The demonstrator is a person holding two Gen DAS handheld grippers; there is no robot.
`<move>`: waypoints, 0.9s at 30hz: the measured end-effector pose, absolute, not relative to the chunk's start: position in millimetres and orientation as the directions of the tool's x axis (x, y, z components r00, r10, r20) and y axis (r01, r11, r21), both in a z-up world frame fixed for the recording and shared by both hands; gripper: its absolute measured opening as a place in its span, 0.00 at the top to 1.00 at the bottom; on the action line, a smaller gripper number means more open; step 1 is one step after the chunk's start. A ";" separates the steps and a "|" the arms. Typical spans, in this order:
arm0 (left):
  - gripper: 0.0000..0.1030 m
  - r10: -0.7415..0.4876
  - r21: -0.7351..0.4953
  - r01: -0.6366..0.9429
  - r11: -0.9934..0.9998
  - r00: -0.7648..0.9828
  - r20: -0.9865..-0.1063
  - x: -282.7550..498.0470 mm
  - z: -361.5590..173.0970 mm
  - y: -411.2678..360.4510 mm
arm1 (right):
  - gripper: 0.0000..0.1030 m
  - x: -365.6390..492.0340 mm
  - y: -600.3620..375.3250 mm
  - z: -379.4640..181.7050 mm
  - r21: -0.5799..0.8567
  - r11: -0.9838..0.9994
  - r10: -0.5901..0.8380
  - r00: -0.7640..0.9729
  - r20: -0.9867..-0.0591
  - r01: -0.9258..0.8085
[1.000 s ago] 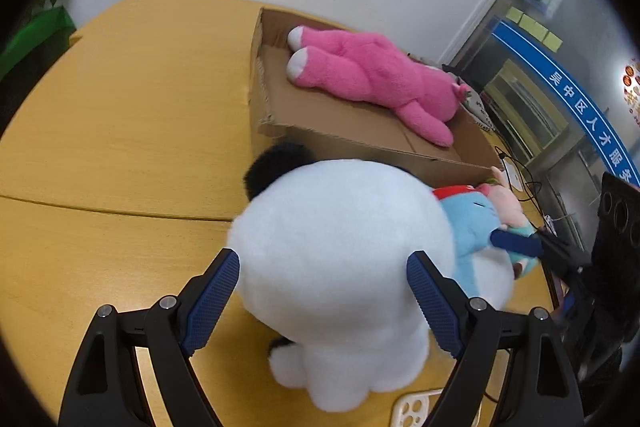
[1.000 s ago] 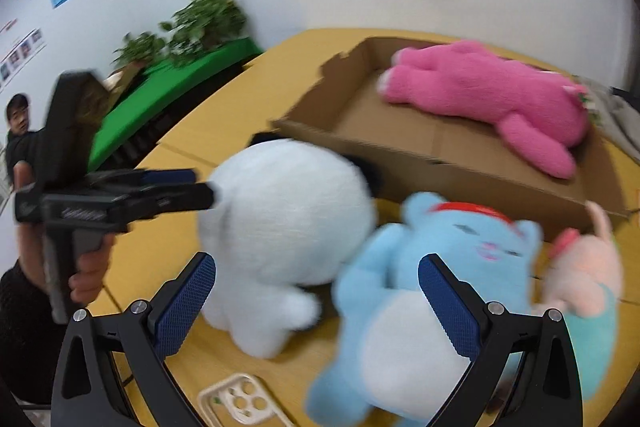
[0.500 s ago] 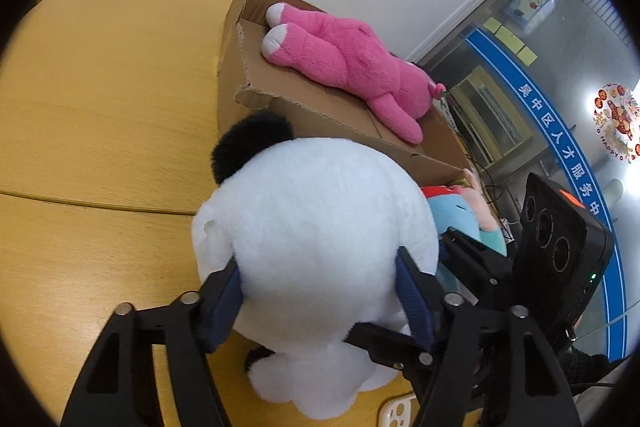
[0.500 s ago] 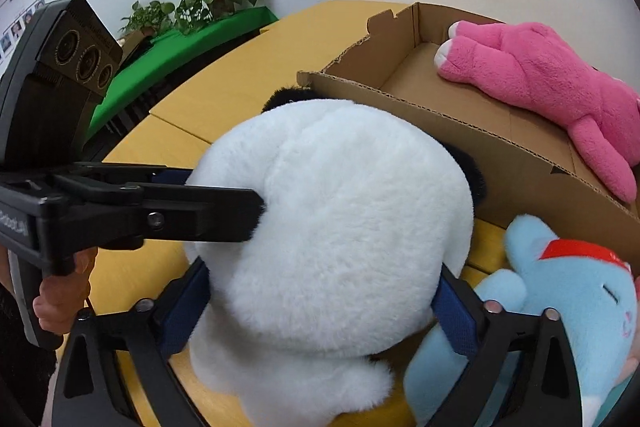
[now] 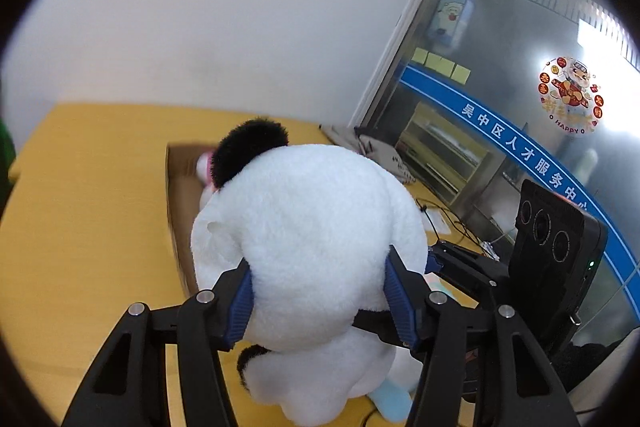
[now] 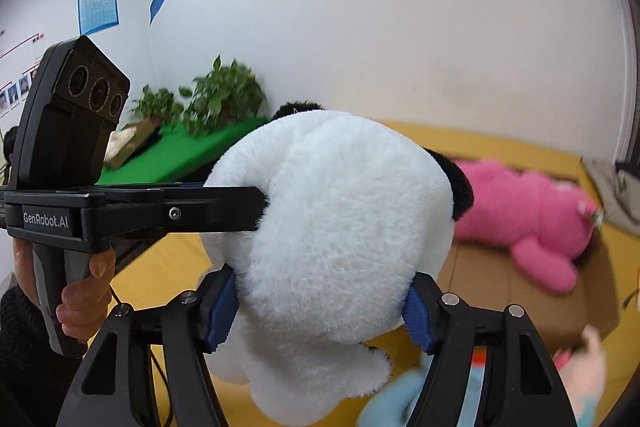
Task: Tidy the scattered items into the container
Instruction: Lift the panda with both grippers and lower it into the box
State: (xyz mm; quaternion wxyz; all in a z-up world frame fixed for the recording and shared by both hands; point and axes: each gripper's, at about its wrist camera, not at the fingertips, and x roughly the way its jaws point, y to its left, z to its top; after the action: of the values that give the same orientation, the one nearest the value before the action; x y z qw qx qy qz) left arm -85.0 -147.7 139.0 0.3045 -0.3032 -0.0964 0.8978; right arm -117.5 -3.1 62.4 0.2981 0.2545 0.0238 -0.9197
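Left gripper [image 5: 320,297] jaws are clenched on the white panda plush [image 5: 312,247], lifted off the yellow counter [image 5: 80,227]. Right gripper [image 6: 320,311] jaws also squeeze it. At two o'clock, a pink plush [image 6: 528,215] lies in the cardboard box [image 6: 492,283].

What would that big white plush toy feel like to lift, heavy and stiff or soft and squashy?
Probably soft: the white plush toy bulges around the pads of the left gripper and right gripper, both squeezing it. Likely light for its bulk, since pinching alone seems to carry it. Its legs hang below, so expect some flop. The fluffy fur may slide slightly.
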 end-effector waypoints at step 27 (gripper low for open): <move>0.27 0.430 -0.360 -0.235 -0.903 -0.517 -0.740 -234.5 16.3 -141.0 | 0.08 -303.6 -25.4 -65.8 0.293 -0.888 -0.441 -0.480 -0.758 0.354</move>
State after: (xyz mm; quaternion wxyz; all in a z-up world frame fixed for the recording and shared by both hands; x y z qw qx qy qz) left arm -234.5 -141.0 16.3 0.1923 -0.4523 -0.1077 0.8642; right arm -303.6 -25.4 -65.8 0.2315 0.4544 -0.0479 -0.8589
